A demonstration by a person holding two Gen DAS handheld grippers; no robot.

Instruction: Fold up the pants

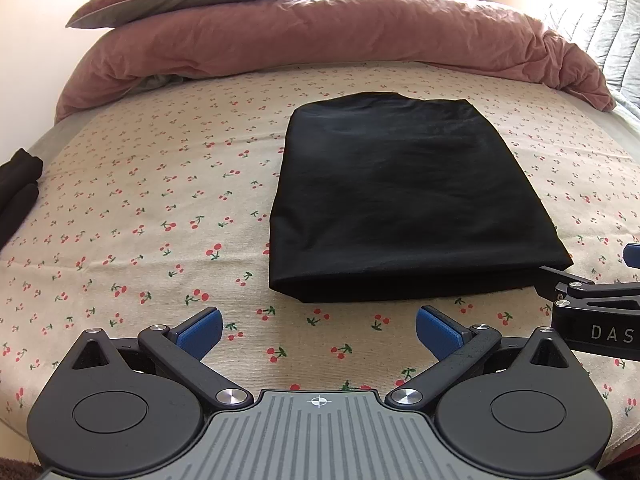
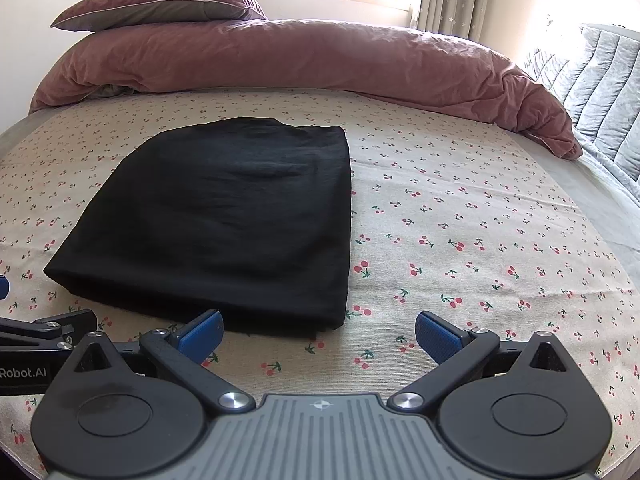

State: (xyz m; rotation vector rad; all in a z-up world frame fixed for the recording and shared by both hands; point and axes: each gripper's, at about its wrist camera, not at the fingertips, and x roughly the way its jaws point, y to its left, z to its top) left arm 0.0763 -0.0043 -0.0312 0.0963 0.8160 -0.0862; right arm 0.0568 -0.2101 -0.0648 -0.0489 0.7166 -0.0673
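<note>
Cherry-print cotton bedsheet (image 1: pixel 160 200) covers the bed, with a rumpled dusty-pink duvet (image 1: pixel 320 36) bunched at the far edge. Black fabric pants (image 1: pixel 400 196), folded into a flat rectangle, lie mid-sheet. Left gripper (image 1: pixel 319 330) and right gripper (image 2: pixel 319 330) both hover just short of the near fold, jaws apart, empty.

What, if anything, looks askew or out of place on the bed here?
Nothing stands out. The black pants lie as a flat folded rectangle on the cherry-print sheet, edges fairly even. Both the left gripper and right gripper are open and empty, just short of the near edge.
</note>
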